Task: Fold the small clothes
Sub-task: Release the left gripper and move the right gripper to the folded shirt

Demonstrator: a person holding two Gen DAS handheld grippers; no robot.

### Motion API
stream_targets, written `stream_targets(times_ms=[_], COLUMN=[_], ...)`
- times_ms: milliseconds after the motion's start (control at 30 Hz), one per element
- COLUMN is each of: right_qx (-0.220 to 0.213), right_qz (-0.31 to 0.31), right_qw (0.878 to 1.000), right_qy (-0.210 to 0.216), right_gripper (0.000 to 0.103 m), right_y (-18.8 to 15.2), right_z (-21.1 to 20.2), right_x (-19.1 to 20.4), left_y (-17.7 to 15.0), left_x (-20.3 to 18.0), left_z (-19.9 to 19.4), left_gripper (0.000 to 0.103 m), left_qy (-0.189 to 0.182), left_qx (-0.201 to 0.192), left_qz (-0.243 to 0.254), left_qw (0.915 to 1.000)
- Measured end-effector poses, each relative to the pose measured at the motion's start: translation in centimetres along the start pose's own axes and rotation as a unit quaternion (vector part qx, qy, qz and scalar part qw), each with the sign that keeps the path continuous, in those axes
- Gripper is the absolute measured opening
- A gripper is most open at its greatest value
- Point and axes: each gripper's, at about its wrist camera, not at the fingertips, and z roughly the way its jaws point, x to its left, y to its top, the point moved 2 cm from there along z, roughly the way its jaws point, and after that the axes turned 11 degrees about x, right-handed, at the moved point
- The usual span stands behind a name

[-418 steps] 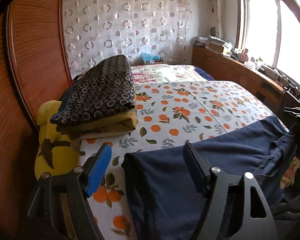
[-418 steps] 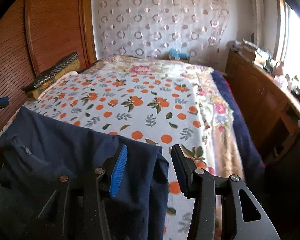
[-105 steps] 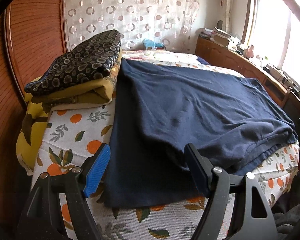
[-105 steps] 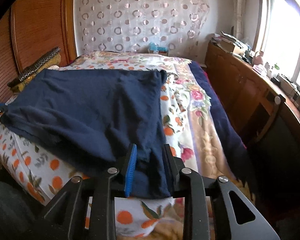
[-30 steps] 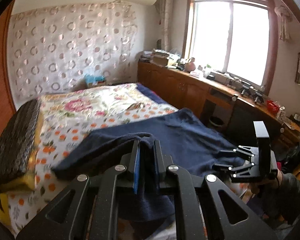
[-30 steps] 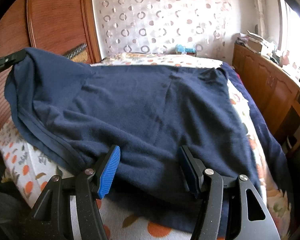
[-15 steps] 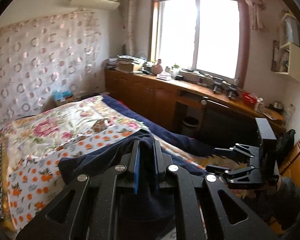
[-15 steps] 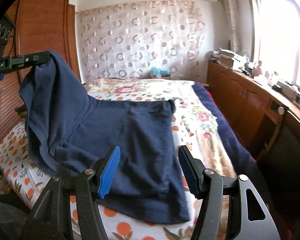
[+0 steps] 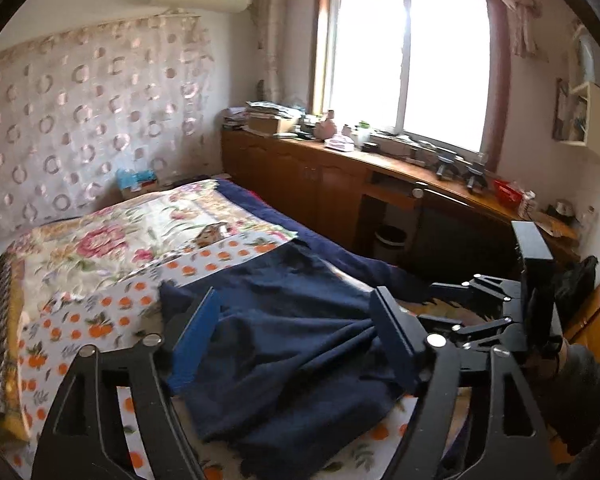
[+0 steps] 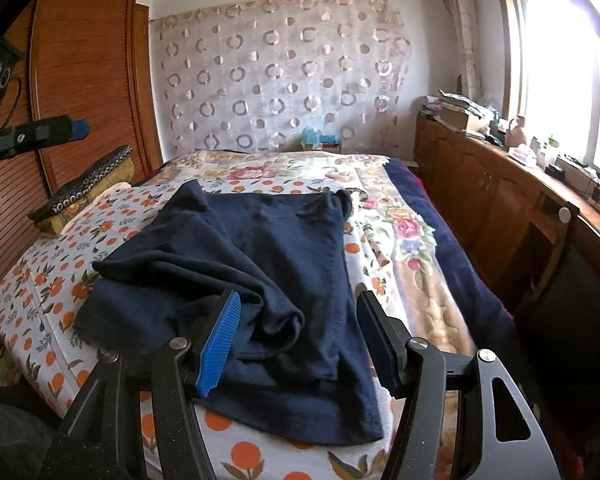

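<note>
A navy garment (image 10: 260,248) lies on the bed, one side thrown over itself in loose rumpled folds. In the left wrist view the garment (image 9: 292,344) sits just beneath my left gripper (image 9: 296,300). Its jaws are opening and stand wide, with the cloth below the gap and no pad pressing on it. My right gripper (image 10: 300,304) is open over the garment's near hem, holding nothing. The left gripper (image 10: 74,130) also shows high at the left of the right wrist view, clear of the cloth. The right gripper (image 9: 432,304) appears at the right of the left wrist view.
The bed carries an orange-print sheet (image 10: 40,280) and a floral blanket (image 10: 404,216). A folded dark patterned stack on a yellow pillow (image 10: 84,188) lies at the bed's left edge by the wooden wardrobe (image 10: 80,80). Cluttered wooden cabinets (image 10: 480,184) line the window side.
The left gripper's jaws have spread apart and let go of the garment's raised edge. The cloth has dropped onto the bed in loose folds. The right gripper stays open.
</note>
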Motion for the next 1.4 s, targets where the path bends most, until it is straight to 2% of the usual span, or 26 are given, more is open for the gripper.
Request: stream_targets(times_ms=[200,400,600,833,1067,1400], right_qx=[0.008,0.018,0.026,0.053,0.092,0.134], right_qz=[-0.018,-0.050,-0.092,-0.141,-0.198,-0.221], right_qw=[1.000,0.998,0.993,0.983,0.968,0.960], right_qy=[0.016,0.037,0.065,0.108,0.123,0.106], right_gripper=[0.063,0.063,0.063,0.063,0.063,0.062], right_y=[0.9,2.5,4.0,5.1,5.4,6.3], right_z=[1.4,3.1,4.7,6.8,9.1,11.6], right_x=[0.6,3.2,6.0,9.9,12.7,12.8], left_y=[-2.9,-5.9,-8.1,-10.3,-11.3,-11.8], left_x=[3.8,7.0,9.2,11.7,12.7,12.9], left_z=[-1.8,-3.1,-4.0,-4.4,-5.1,-5.4], left_gripper=[0.080,0.080,0.080,0.080,0.080,0.080], left_qy=[0.047,0.102,0.123,0.130,0.134,0.135], left_qx=[-0.001,0.015,0.021,0.029,0.026,0.024], left_qz=[-0.044,-0.068,-0.086,-0.117,-0.131,-0.135], left_qw=[0.9979,0.9924,0.9885,0.9842,0.9819,0.9813])
